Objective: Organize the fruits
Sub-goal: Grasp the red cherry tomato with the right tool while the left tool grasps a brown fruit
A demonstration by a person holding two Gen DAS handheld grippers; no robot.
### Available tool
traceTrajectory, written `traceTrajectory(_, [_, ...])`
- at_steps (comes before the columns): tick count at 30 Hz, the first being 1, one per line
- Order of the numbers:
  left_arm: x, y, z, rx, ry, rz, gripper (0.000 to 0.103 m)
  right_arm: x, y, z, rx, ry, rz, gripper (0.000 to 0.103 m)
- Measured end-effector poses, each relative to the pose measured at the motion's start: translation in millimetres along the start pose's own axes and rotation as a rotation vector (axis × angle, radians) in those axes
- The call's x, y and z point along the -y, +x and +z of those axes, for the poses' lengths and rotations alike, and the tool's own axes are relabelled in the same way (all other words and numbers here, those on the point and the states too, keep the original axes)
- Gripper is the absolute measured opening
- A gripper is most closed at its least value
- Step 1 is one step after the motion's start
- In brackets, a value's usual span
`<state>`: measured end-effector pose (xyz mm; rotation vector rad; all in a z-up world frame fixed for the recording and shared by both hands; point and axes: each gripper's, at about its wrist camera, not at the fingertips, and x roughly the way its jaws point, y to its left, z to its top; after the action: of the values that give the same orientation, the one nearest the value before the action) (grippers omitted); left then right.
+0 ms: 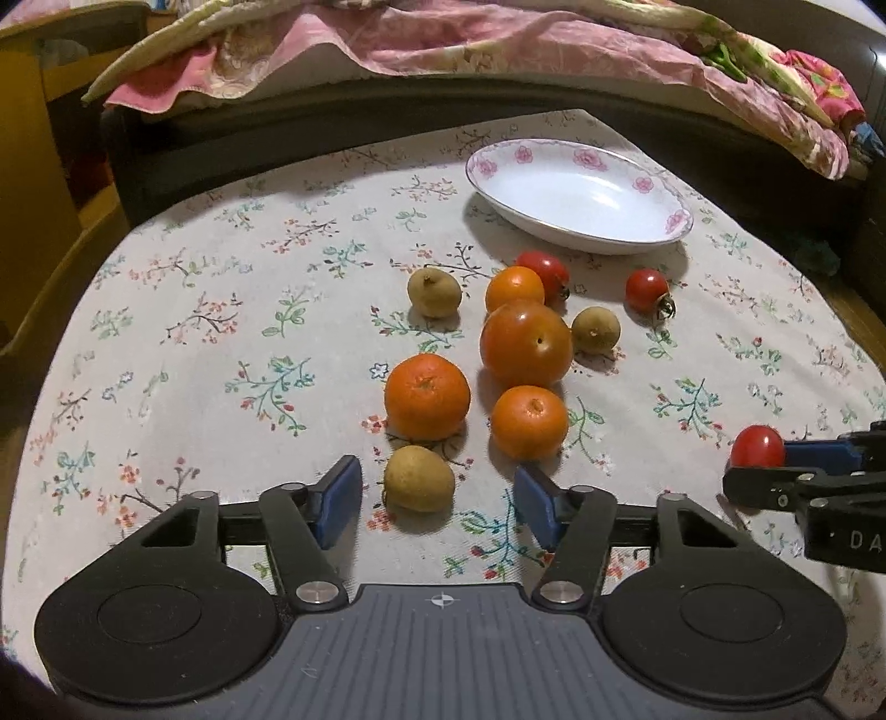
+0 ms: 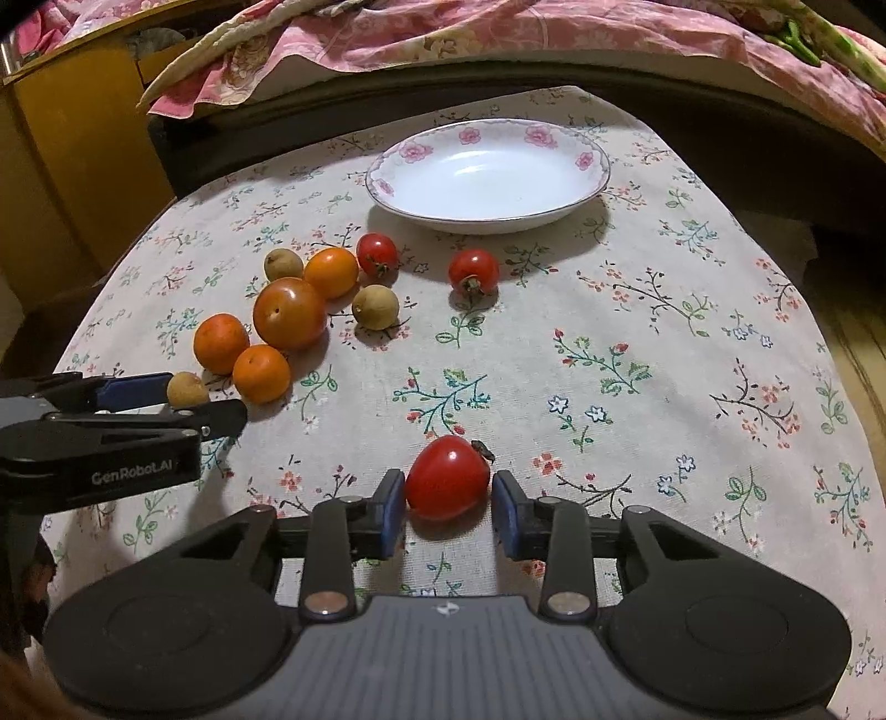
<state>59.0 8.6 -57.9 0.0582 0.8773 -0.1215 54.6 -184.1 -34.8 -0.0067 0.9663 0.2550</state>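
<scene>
My left gripper is open low over the flowered cloth, and a brown longan lies between its blue pads without touching them. Just beyond are several oranges, the nearest two being one on the left and one on the right, plus a bigger orange-red fruit. My right gripper is shut on a red tomato that rests on the cloth, a pad against each side. From the right wrist view, the left gripper reaches in at the left around the same longan.
An empty white plate with pink flowers stands at the back of the table. Two more tomatoes and two longans lie near the oranges. Pink bedding hangs behind the table.
</scene>
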Motion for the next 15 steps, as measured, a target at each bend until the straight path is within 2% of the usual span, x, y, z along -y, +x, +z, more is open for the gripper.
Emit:
traceTrajectory(4, [-4.3, -3.5, -0.8, 0.006, -0.013, -0.041, 0.053, -1.9, -0.1, -0.4, 0.000, -0.006, 0.017, 0.047])
traceTrajectory(7, [-2.3, -4.0, -1.5, 0.005, -0.003, -0.044, 0.049, -4.2, 0.0, -1.8, 0.004, -0.025, 0.011, 0.047])
traceTrajectory(15, [6.7, -2.4, -3.8, 0.016, 0.042, -0.034, 0.049, 0.2, -0.4, -3.5, 0.024, -0.010, 0.022, 0.047])
